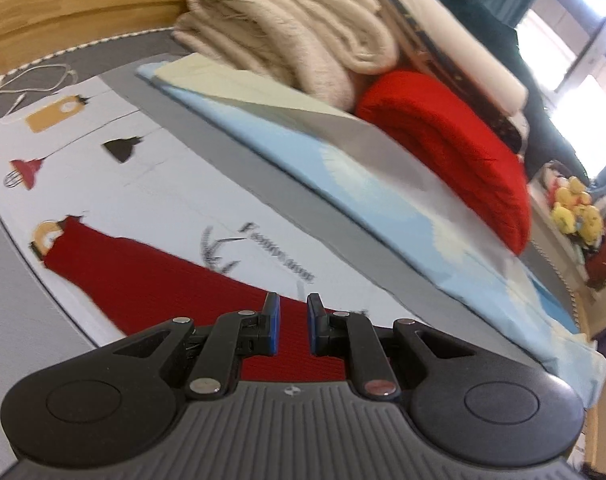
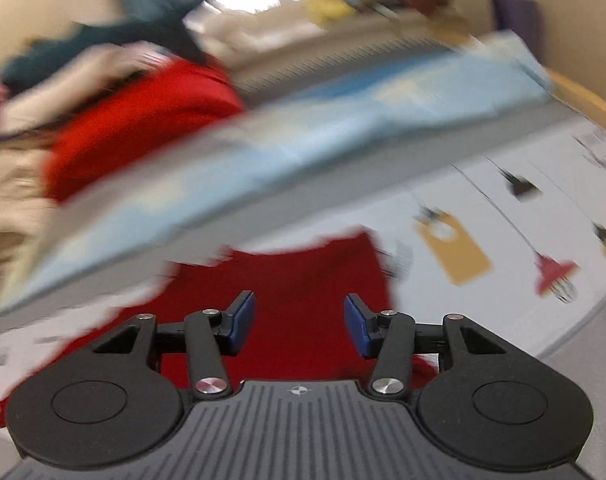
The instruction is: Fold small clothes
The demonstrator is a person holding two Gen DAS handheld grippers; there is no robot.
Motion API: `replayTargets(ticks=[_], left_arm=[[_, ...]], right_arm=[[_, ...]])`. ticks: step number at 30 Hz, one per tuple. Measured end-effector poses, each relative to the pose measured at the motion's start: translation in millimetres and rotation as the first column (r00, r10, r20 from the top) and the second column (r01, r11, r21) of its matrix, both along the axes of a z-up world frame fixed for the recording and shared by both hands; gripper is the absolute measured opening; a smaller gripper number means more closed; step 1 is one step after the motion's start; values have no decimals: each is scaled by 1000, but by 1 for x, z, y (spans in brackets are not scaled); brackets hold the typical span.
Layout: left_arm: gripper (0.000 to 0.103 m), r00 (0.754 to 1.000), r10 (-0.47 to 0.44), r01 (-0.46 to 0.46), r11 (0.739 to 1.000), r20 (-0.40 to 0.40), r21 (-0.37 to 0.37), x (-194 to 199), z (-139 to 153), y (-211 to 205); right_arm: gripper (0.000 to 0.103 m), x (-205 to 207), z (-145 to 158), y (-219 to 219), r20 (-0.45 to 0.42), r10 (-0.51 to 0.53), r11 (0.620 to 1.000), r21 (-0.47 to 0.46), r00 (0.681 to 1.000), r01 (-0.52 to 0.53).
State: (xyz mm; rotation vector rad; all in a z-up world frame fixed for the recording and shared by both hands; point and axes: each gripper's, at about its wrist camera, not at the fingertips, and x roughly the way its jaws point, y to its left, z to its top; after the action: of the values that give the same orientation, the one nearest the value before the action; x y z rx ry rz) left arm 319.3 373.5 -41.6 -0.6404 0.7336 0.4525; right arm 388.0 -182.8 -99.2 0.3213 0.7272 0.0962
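A small dark red knit garment [image 1: 143,276] lies flat on a white printed cloth [image 1: 115,152]. My left gripper [image 1: 291,322] hovers just above the garment's near end, its blue pads a narrow gap apart with nothing between them. In the right wrist view the same red garment [image 2: 303,280] lies under my right gripper [image 2: 299,322], which is wide open and empty above it. That view is motion-blurred.
A light blue folded sheet [image 1: 343,168] lies beside the printed cloth. Behind it are a folded bright red knit [image 1: 451,148] and a stack of beige blankets [image 1: 287,32]. A white cable [image 1: 27,80] lies at far left. Plush toys [image 1: 575,212] sit at right.
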Motion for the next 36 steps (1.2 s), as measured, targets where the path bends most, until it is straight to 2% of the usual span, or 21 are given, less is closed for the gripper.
replayTargets(ticks=[2, 4, 7, 9, 11, 12, 14, 18, 22, 24, 25, 26, 27, 30, 32, 34, 35, 36], left_arm=[[15, 999, 26, -26, 1000, -25, -4, -3, -11, 11], [15, 998, 41, -41, 999, -51, 11, -7, -26, 23], [15, 991, 75, -76, 997, -110, -1, -14, -55, 43], [15, 986, 111, -120, 990, -127, -69, -19, -77, 58], [16, 977, 151, -169, 978, -147, -118, -23, -98, 70], [23, 975, 161, -182, 975, -155, -130, -23, -105, 74], [33, 965, 192, -216, 968, -176, -128, -23, -117, 80], [36, 951, 233, -257, 961, -202, -104, -21, -131, 85], [36, 935, 289, -324, 932, -206, -164, -23, -145, 91], [36, 934, 294, -326, 934, -201, -146, -21, -150, 89], [35, 938, 284, -311, 943, -199, -119, -17, -151, 86], [22, 941, 271, -292, 953, -200, -80, -14, -149, 81], [15, 944, 264, -272, 962, -199, -15, -10, -144, 74], [13, 965, 226, -206, 967, -131, 150, 6, -115, 43], [12, 986, 157, -143, 966, -49, 218, 18, -86, 13], [12, 997, 34, -49, 970, 67, 237, 30, -50, -35], [12, 993, -32, 3, 968, 113, 250, 34, -35, -61], [12, 978, -123, 74, 958, 166, 275, 37, -17, -97]], right_arm=[[59, -20, 16, 10, 100, 50, 998, 20, 994, -52], [59, -33, 13, 17, 170, 78, 996, 17, 982, -82], [59, -28, 3, 24, 125, 141, 990, -33, 982, -138], [59, -22, -2, 30, 119, 183, 981, -83, 976, -174], [59, -20, -4, 32, 122, 183, 979, -108, 975, -171], [59, -18, 0, 32, 116, 175, 981, -102, 978, -163], [59, -15, -3, 31, 96, 155, 986, -80, 983, -148], [59, -15, -3, 28, 90, 155, 986, -83, 984, -147], [59, -16, -3, 21, 107, 136, 987, -103, 985, -125], [59, -14, -4, 18, 99, 113, 989, -106, 989, -103], [59, -14, -4, 16, 96, 101, 990, -109, 990, -91], [59, -14, -4, 14, 93, 93, 991, -108, 991, -82], [58, -14, -4, 12, 89, 87, 992, -103, 992, -78], [58, -15, -2, 5, 86, 74, 993, -98, 994, -66], [58, -16, -2, 2, 78, 72, 993, -101, 994, -64], [58, -17, -2, -2, 67, 67, 992, -114, 996, -59], [58, -17, -4, -3, 59, 63, 991, -123, 996, -56], [58, -17, -5, -4, 47, 59, 990, -132, 997, -53]])
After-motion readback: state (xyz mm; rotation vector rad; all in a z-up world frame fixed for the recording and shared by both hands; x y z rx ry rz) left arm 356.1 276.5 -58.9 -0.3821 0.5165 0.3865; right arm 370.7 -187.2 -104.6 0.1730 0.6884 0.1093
